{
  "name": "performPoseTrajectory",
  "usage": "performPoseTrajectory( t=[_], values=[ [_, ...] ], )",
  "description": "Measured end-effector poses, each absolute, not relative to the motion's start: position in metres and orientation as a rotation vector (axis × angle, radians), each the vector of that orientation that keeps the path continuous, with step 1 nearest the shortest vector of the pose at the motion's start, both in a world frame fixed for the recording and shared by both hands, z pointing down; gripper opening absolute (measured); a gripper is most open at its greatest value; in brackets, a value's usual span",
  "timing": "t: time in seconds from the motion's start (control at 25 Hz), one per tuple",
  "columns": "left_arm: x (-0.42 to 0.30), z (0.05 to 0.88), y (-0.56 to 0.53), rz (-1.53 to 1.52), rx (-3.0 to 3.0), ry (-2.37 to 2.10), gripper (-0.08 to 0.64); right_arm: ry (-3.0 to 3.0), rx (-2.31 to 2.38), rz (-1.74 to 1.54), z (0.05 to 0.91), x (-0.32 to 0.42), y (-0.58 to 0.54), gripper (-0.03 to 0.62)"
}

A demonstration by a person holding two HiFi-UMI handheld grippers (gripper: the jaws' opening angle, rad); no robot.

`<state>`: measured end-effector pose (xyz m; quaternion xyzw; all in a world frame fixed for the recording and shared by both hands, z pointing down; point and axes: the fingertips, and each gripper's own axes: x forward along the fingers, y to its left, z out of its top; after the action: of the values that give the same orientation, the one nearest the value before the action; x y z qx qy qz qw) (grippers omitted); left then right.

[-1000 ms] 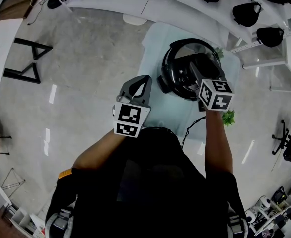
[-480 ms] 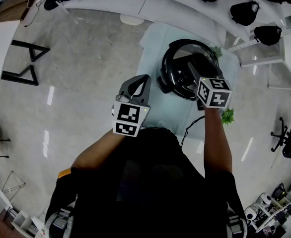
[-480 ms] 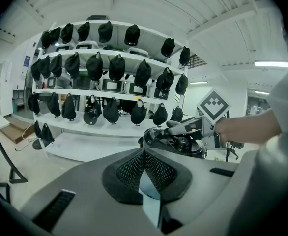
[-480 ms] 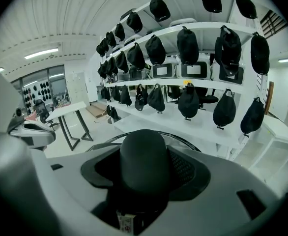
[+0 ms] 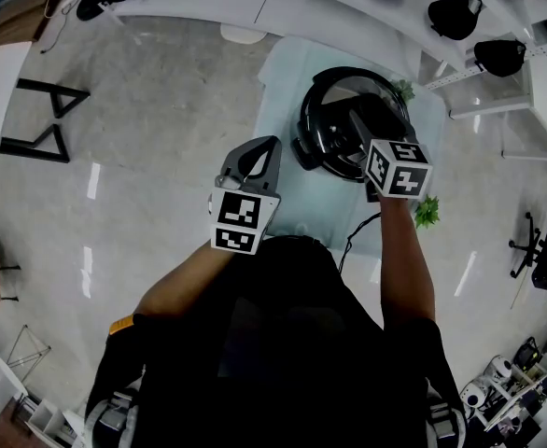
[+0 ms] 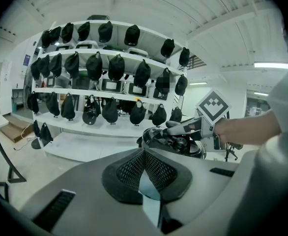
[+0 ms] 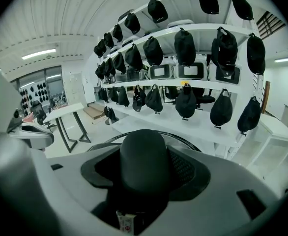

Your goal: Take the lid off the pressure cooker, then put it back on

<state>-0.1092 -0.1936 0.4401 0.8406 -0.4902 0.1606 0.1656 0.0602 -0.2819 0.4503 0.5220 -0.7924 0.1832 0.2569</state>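
Right tool [image 5: 359, 129] is clamped on the lid handle [image 7: 144, 161]. In the right gripper view the black rounded handle fills the gap between the two pads, jaws tight on both sides. The handle has a small label on its near end, too small to read.

Left tool [image 5: 259, 157] is closed with nothing in it. In the left gripper view the mesh pads [image 6: 129, 168] meet at the tip. It hangs off to the left of the pressure cooker [image 5: 313, 133], apart from it, over the near left part of the worktop [image 5: 283, 91].

The cooker sits on the pale blue covered worktop, roughly central, with the right tool reaching in over it from the near side. The lid [image 5: 334, 101] looks seated on the pot, rim lined up with the body. I can't confirm from the head view whether it is locked or just resting.

The left gripper view also catches the right tool [image 6: 186, 128] lying across the top of the cooker [image 6: 176, 142], with the person's hand [image 6: 242, 131] behind it.

A small green plant [image 5: 427, 215] is at the near right corner of the worktop, and a second sprig shows at the far right edge. A black cable [image 5: 357, 236] runs off the near edge. Shelves [image 6: 109, 90] of black caps [image 6: 115, 67] are behind.
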Motion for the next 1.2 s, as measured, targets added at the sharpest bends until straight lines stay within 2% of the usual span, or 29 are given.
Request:
performPoseTrajectory(
  t=[0.68, 1.2],
  values=[
    [-0.096, 0.44, -0.189, 0.455, 2.406, -1.374, 0.008, -2.224, 1.231, 0.439, 0.451, 0.051, -0.283, 0.291],
    [-0.095, 0.439, -0.185, 0.449, 2.404, -1.379, 0.006, -2.149, 1.402, 0.491, 0.452, 0.059, -0.28, 0.29]
  ],
)
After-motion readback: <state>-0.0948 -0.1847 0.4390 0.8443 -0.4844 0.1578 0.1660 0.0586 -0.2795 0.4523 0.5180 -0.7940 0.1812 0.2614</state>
